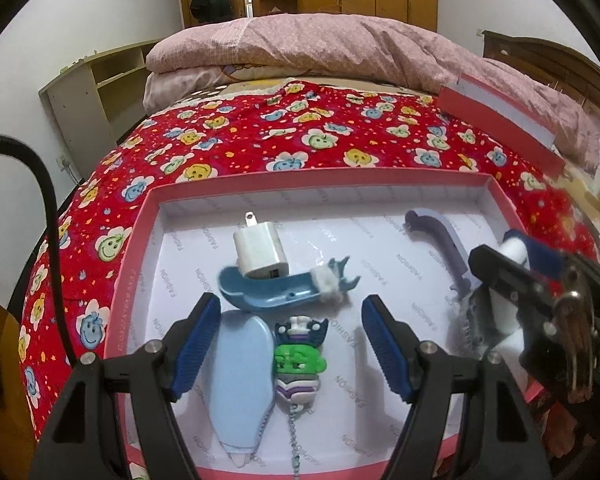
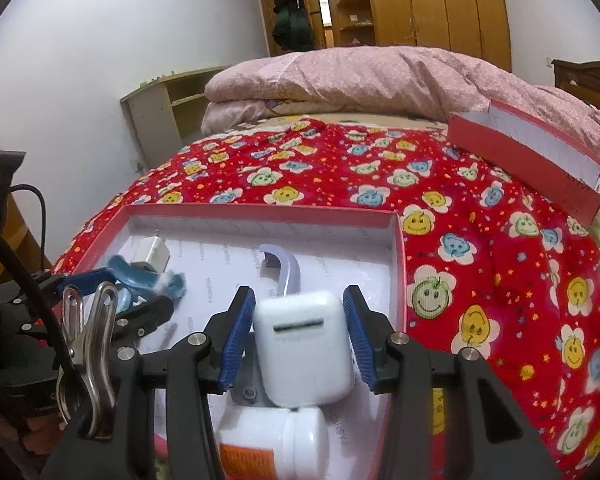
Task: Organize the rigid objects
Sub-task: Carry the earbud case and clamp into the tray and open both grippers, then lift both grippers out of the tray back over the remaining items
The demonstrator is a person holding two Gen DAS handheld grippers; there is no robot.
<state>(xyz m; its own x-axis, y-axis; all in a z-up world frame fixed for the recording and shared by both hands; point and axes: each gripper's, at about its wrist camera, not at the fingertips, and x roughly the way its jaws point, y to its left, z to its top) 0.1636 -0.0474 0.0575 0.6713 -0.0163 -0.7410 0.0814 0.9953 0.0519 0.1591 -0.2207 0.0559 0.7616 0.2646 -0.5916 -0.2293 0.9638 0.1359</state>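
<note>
A pink shallow box (image 1: 132,264) lies on the red flowered bedspread. In it are a white charger (image 1: 260,250), a blue whale-shaped dish (image 1: 276,292), a light-blue oval case (image 1: 242,380), a green figure keychain (image 1: 300,364) and a lavender curved handle (image 1: 440,236). My left gripper (image 1: 290,304) hovers open over the keychain and the oval case, touching neither. My right gripper (image 2: 299,294) is at the box's right end. A white earbud case (image 2: 304,344) sits between its blue pads with thin gaps at the sides. The case rests on a white bottle (image 2: 276,444) with an orange label.
The box's pink lid (image 2: 532,152) leans on the folded pink quilt (image 2: 360,76) at the back right. A metal clip (image 2: 88,344) hangs on the right gripper's body. A low shelf (image 1: 96,92) stands by the left wall, and a black cable (image 1: 52,216) loops at the left.
</note>
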